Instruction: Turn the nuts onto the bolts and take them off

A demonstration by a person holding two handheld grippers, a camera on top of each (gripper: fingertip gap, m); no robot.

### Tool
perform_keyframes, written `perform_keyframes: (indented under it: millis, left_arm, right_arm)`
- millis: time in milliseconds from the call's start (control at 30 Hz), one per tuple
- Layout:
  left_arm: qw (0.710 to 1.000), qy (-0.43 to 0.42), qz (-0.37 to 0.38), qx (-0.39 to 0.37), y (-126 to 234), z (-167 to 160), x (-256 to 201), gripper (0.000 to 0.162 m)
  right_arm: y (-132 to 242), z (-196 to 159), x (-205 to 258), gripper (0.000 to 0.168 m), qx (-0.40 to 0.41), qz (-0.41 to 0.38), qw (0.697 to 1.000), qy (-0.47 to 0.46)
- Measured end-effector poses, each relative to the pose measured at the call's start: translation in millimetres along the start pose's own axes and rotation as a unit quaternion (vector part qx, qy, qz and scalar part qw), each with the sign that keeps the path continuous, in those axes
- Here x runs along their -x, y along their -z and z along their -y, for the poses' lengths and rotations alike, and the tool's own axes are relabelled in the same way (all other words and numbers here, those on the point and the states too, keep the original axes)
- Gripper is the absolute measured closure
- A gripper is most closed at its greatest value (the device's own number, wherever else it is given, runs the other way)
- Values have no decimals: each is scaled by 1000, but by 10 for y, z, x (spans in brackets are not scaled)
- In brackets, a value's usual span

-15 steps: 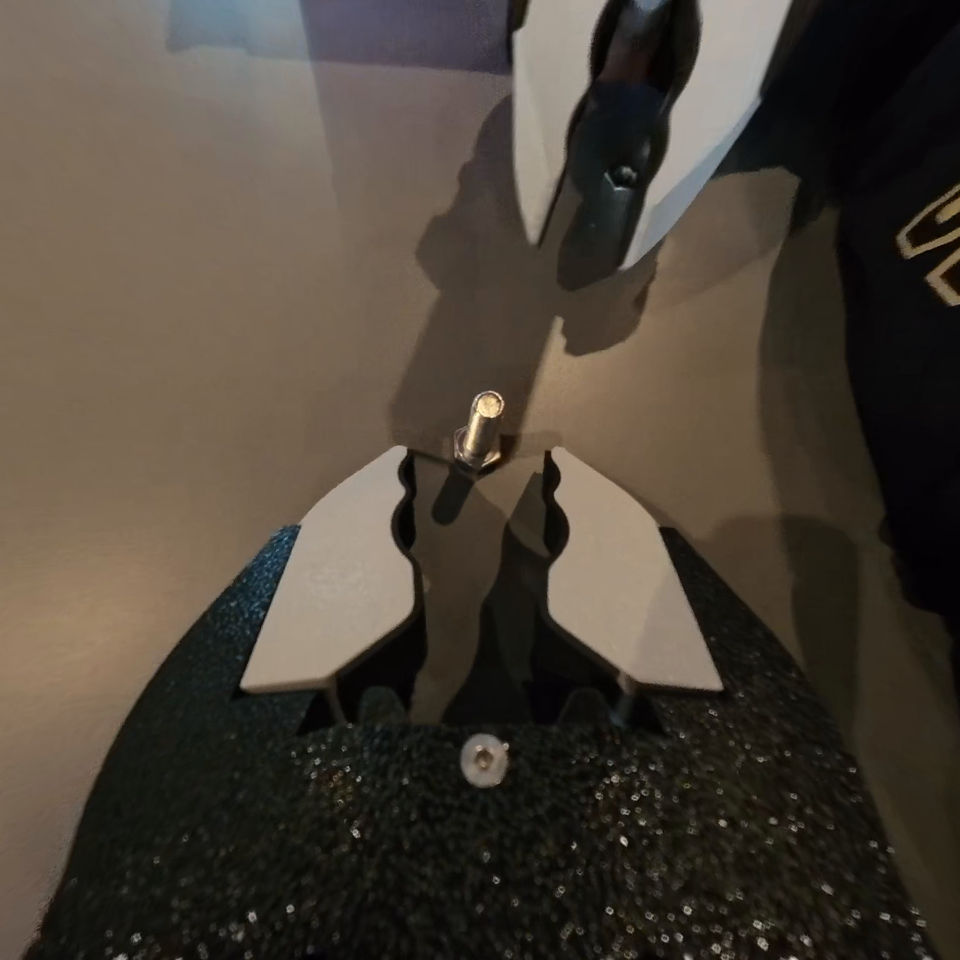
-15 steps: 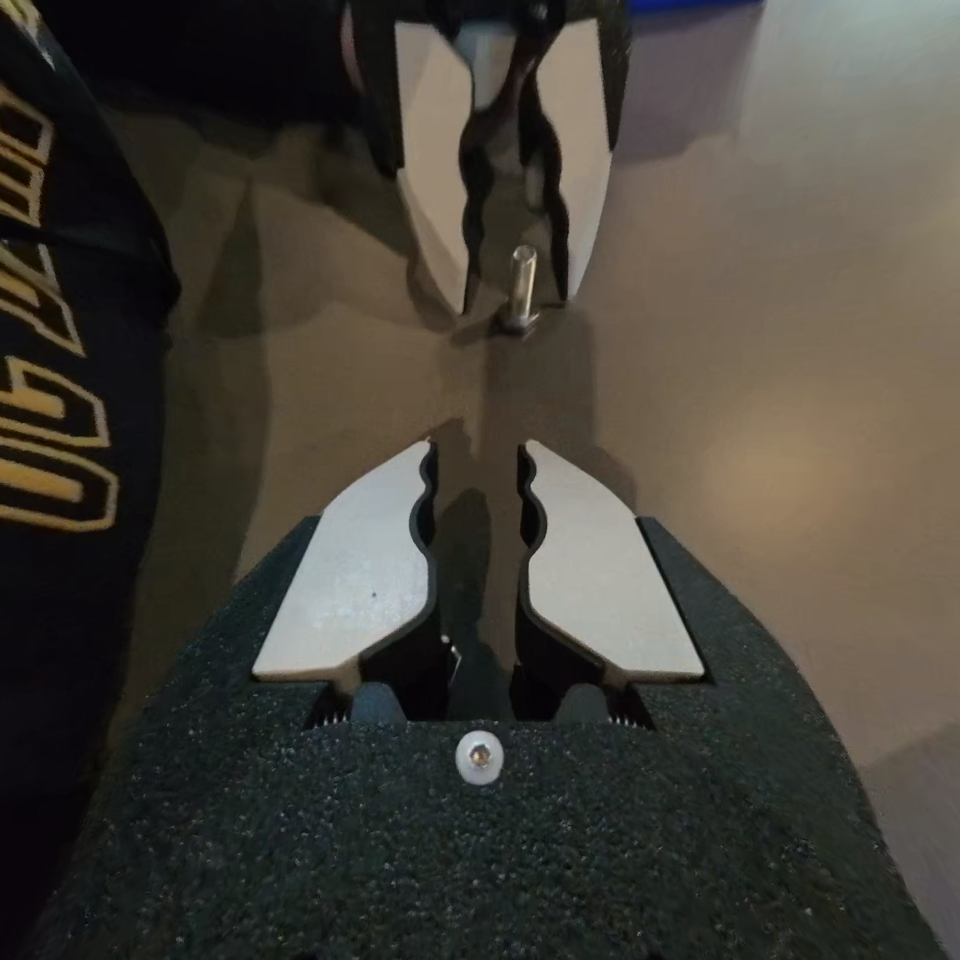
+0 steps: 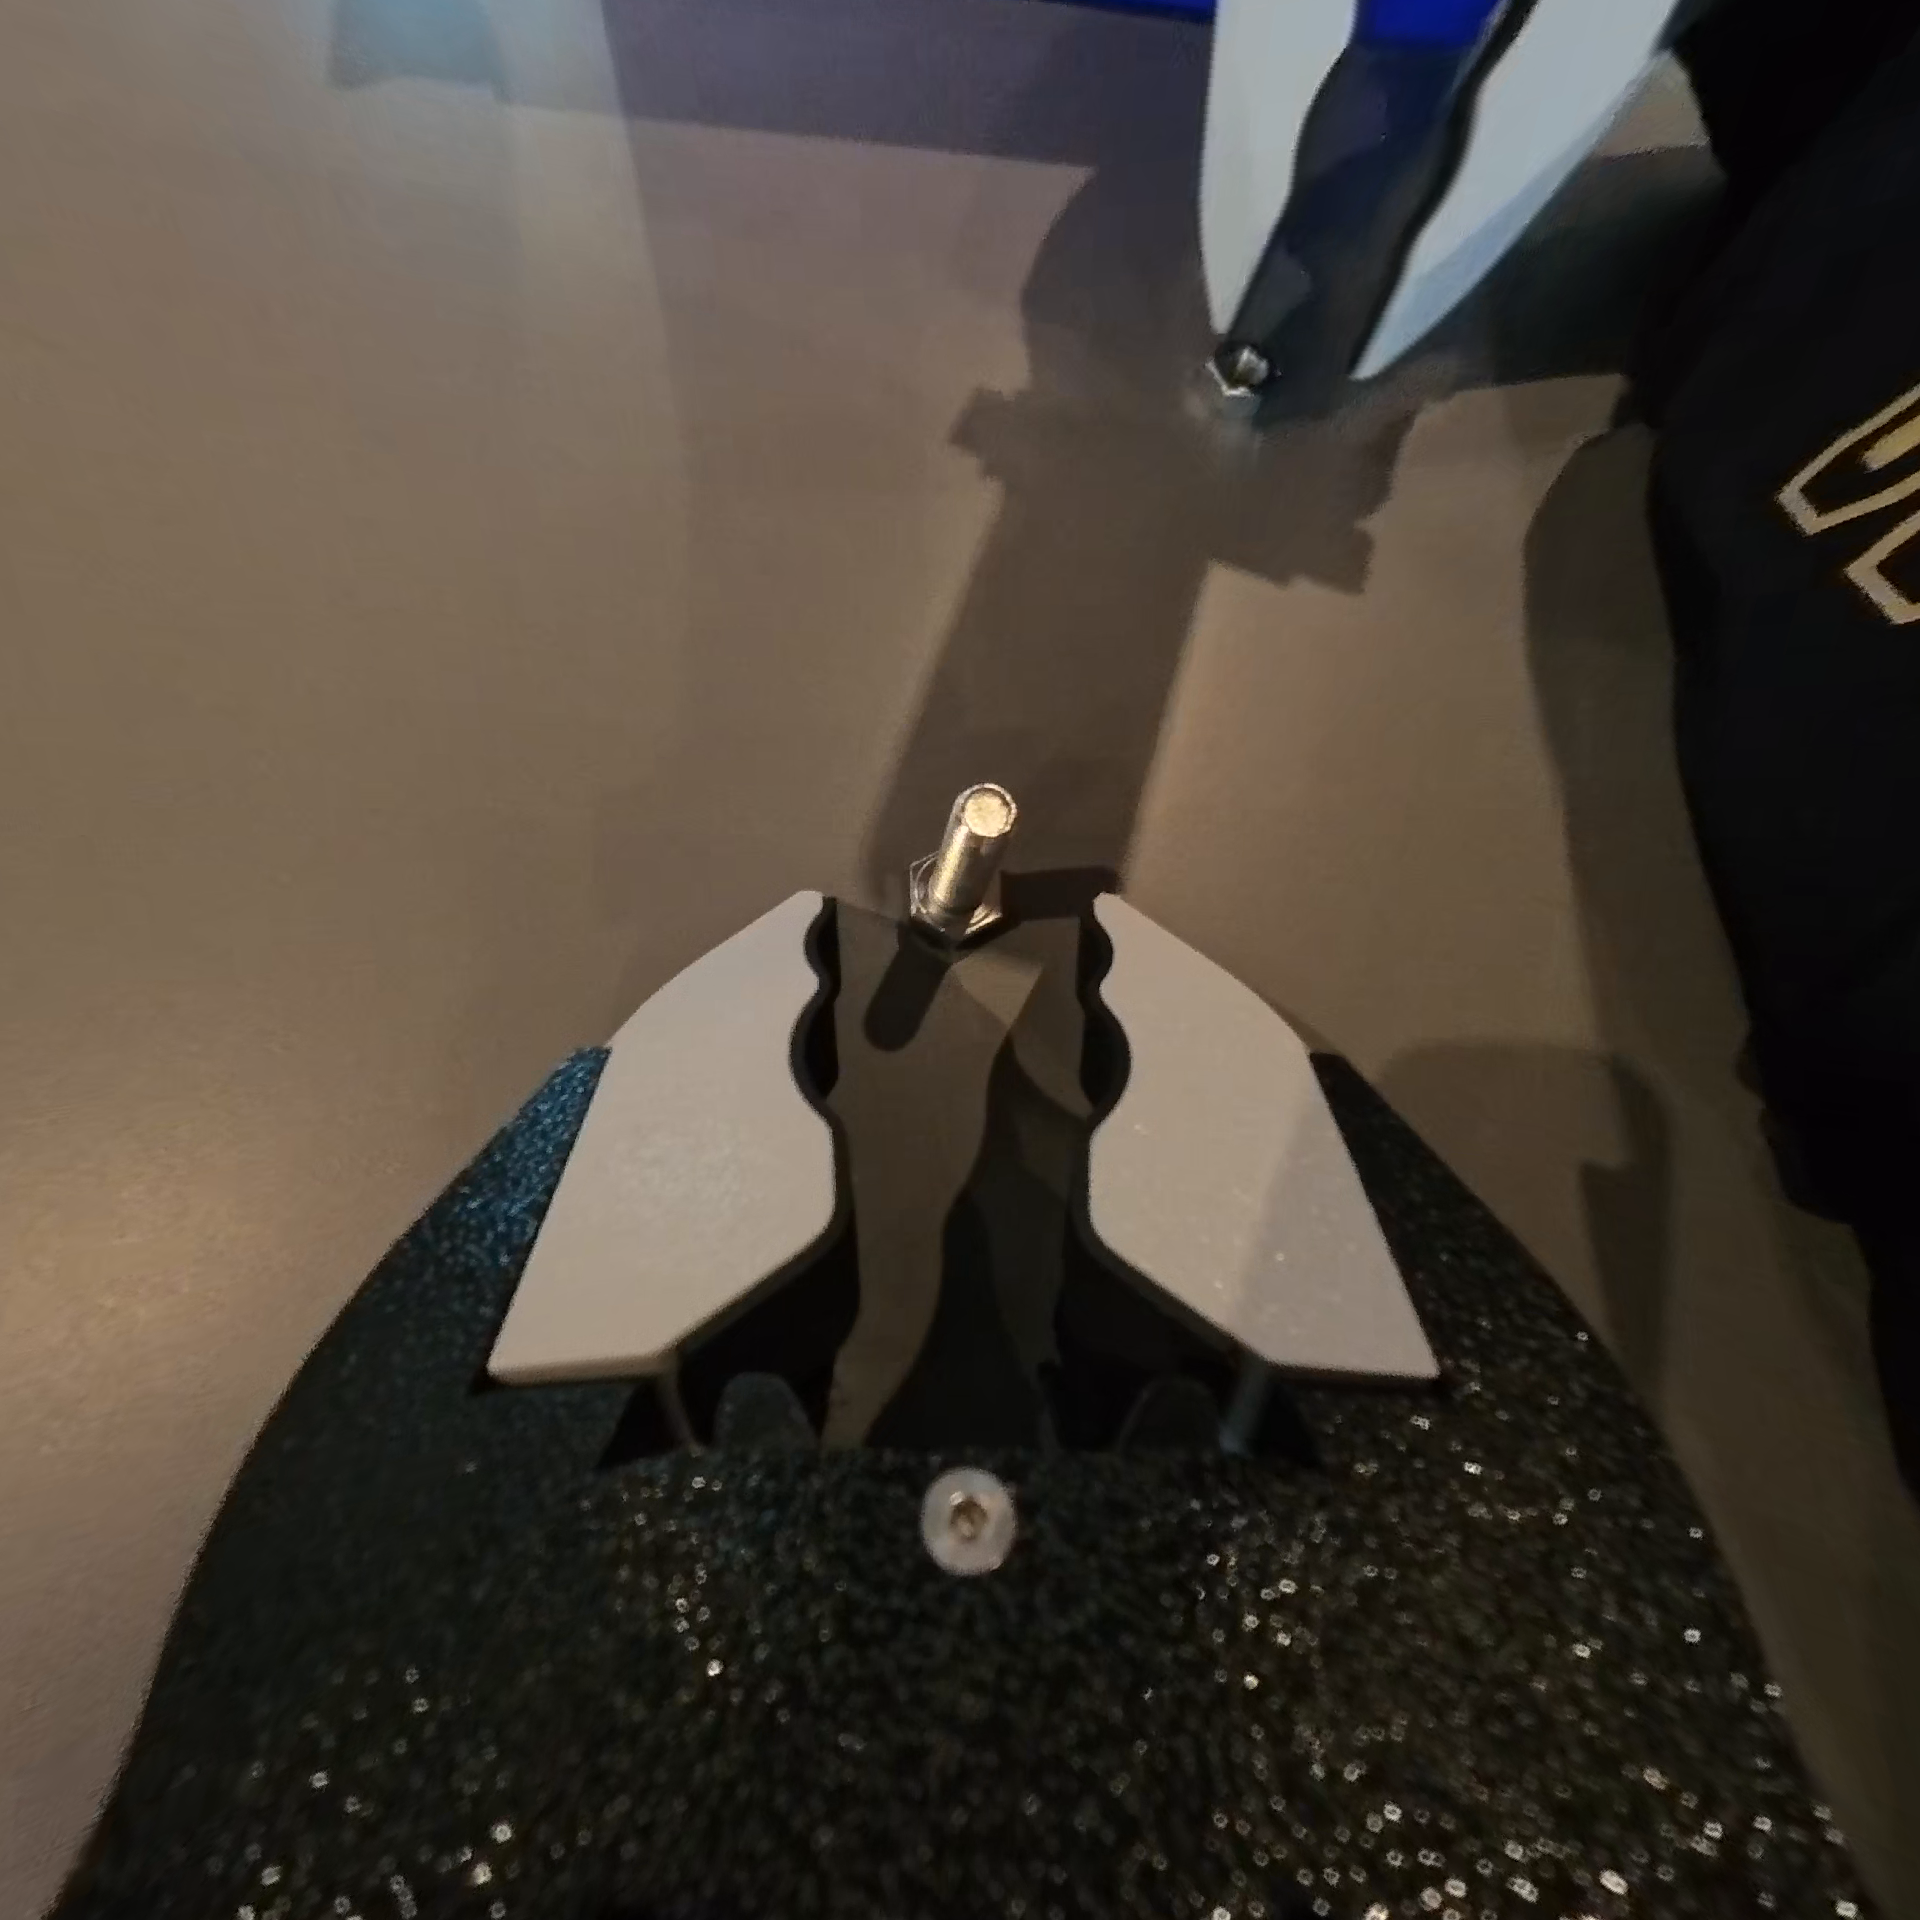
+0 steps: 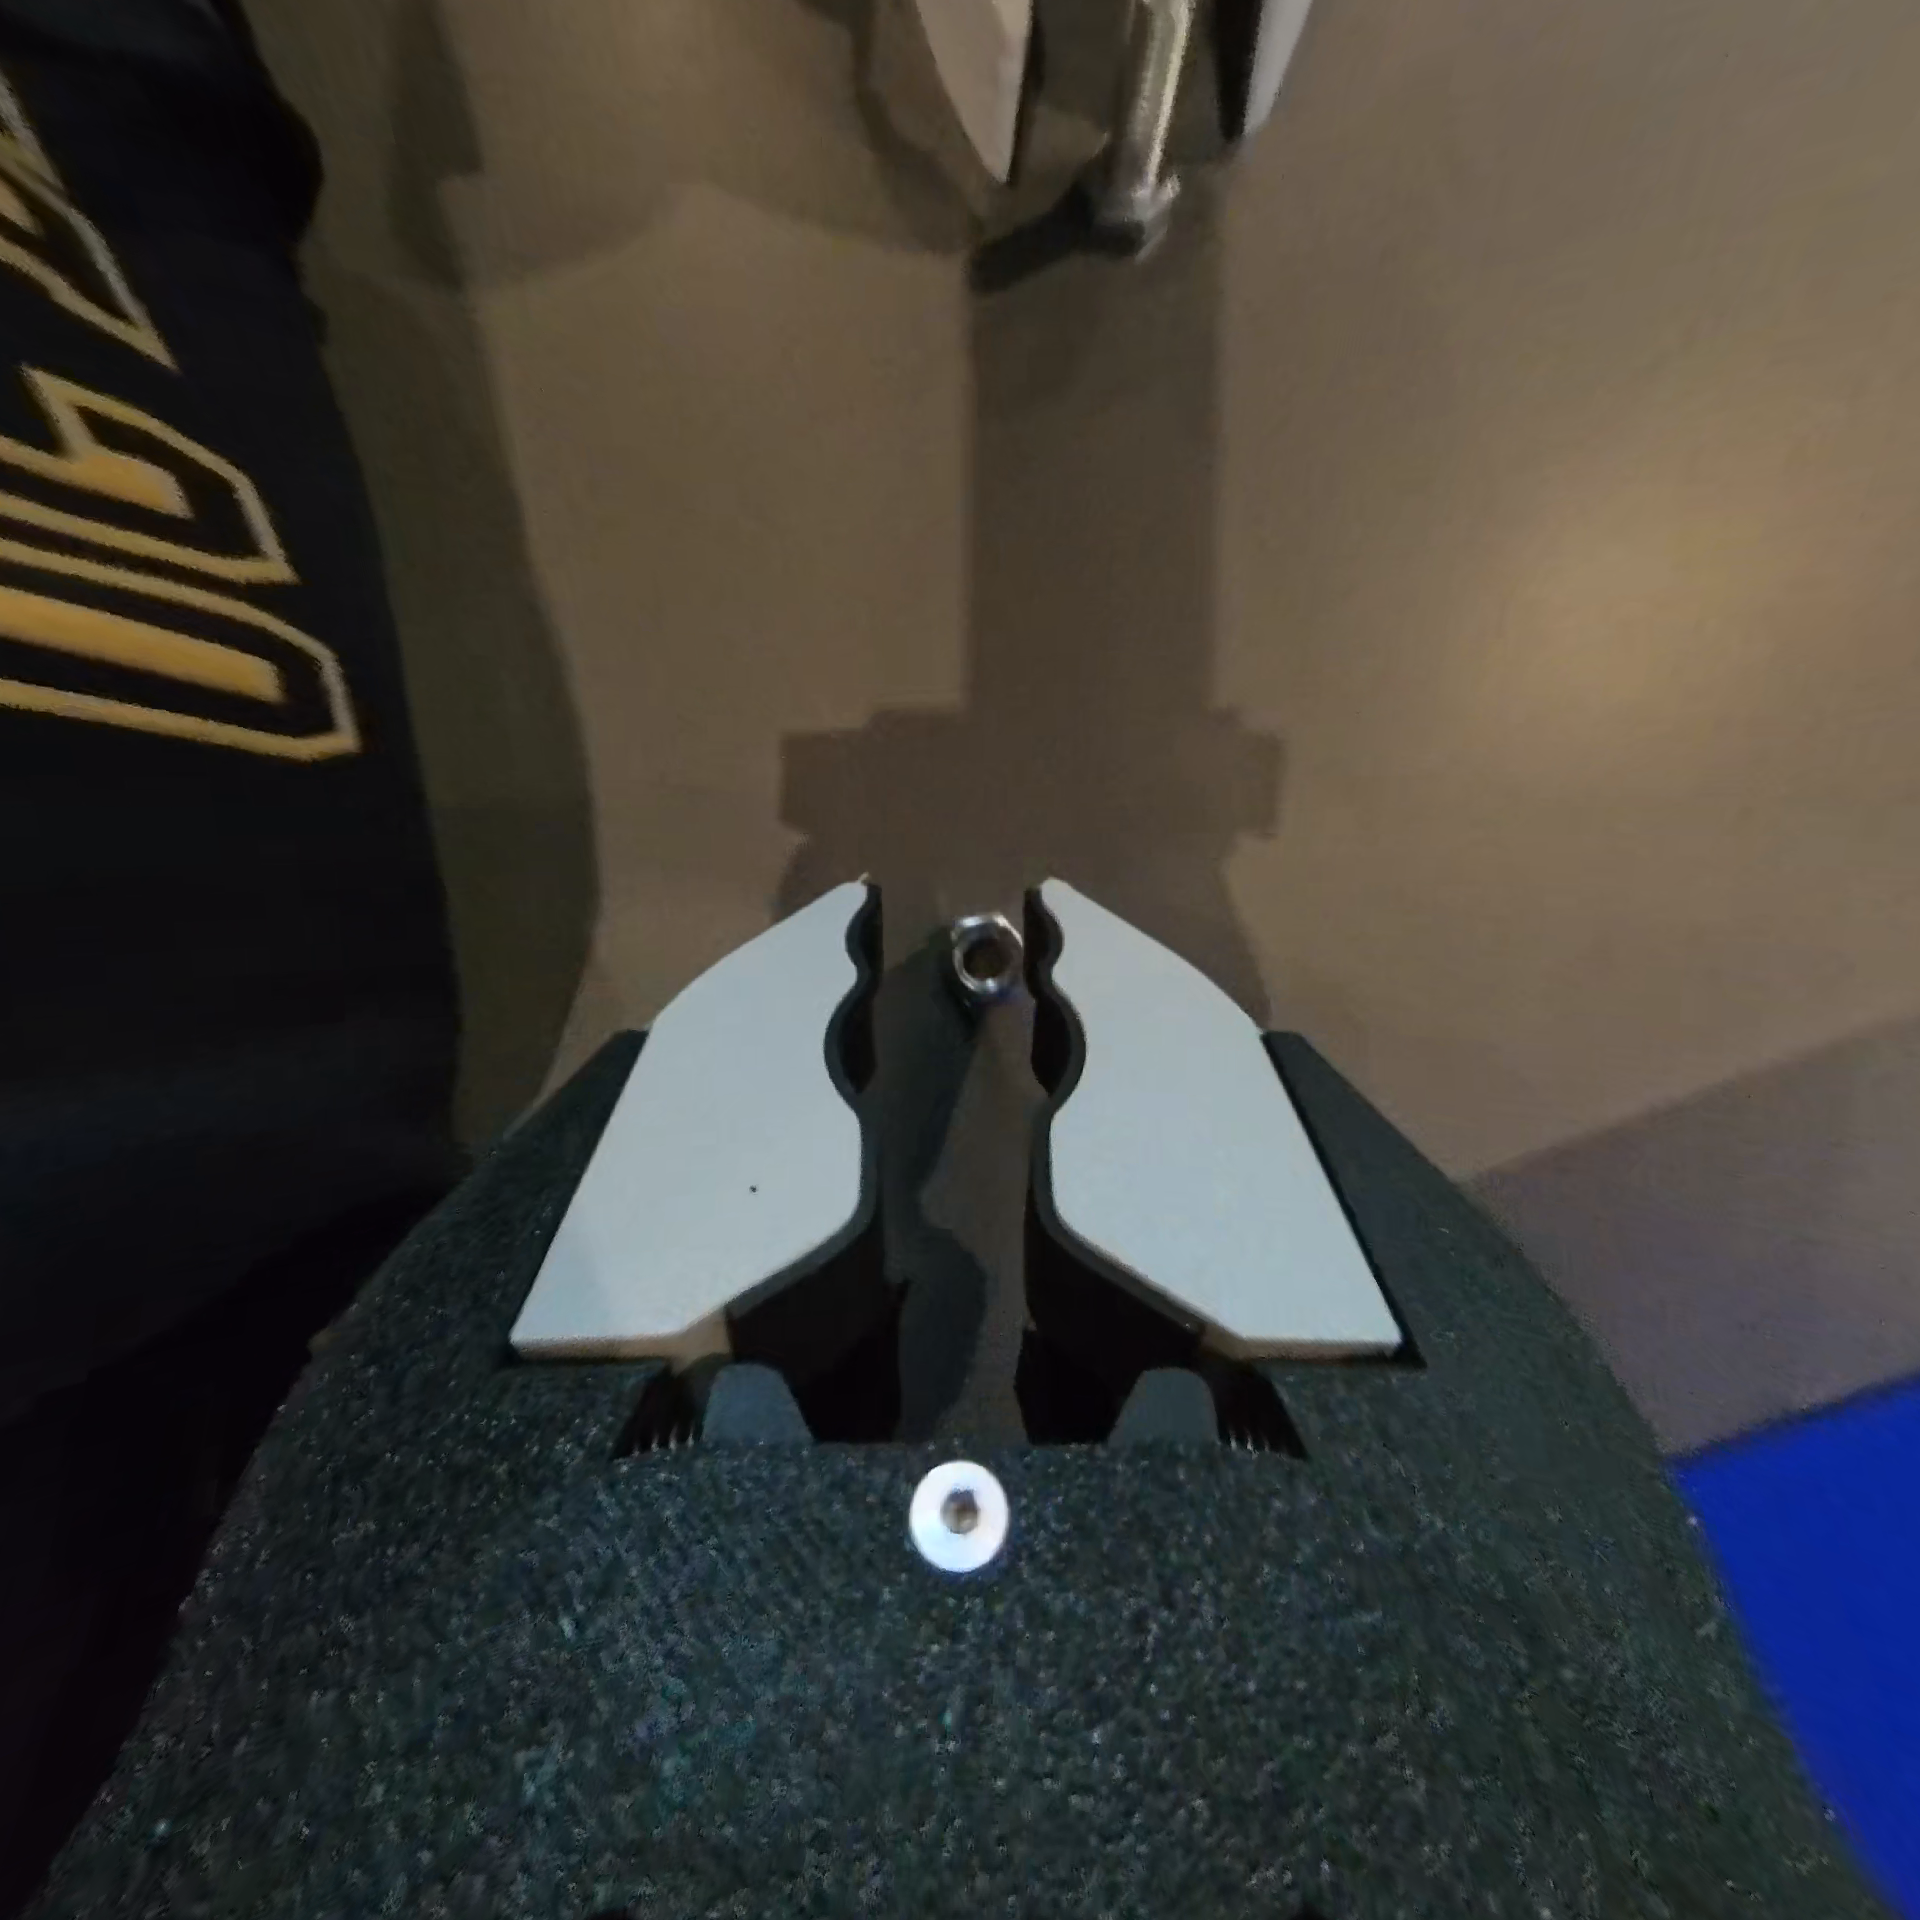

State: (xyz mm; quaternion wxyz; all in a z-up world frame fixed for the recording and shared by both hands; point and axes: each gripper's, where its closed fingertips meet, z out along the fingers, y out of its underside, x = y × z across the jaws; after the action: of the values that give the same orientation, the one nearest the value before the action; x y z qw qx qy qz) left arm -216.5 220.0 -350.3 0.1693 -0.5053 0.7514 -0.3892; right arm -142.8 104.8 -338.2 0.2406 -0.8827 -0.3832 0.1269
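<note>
A steel bolt [image 3: 961, 873] is seen standing upright on its hex head on the beige tabletop [image 3: 364, 675], its flat shank end pointing up. The left gripper [image 3: 951, 914] is set low around it with the jaws spread wide: the bolt head lies in the gap between the two grey fingertips, nearer the left one, and no contact with either pad can be made out. In the right wrist view a small hex nut [image 4: 982, 956] is seen lying on the tabletop with its bore facing up, between the tips of the right gripper [image 4: 951, 914]; the jaws are parted a moderate way, the nut sits close to the right finger, and a clear gap is left on its other side, so the nut is not clamped. The same nut shows at the tips of the right gripper in the upper right of the left wrist view, well apart from the bolt. A dark garment [image 4: 156, 623] with gold lettering is visible at the table edge, and a blue surface [image 4: 1818, 1558] lies beyond the far side.
</note>
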Motion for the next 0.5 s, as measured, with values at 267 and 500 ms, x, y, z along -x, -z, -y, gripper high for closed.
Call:
perform_keyframes:
  millis: [267, 500]
  left_arm:
    - [1000, 0, -1, 0, -3, 3, 4, 121]
    - [1000, 7, -19, 0, -2, 7, -14, 126]
  right_arm:
    - [-43, -178, -50, 147, 47, -6, 998, -32]
    - [-105, -87, -101, 150, 31, -7, 999, -24]
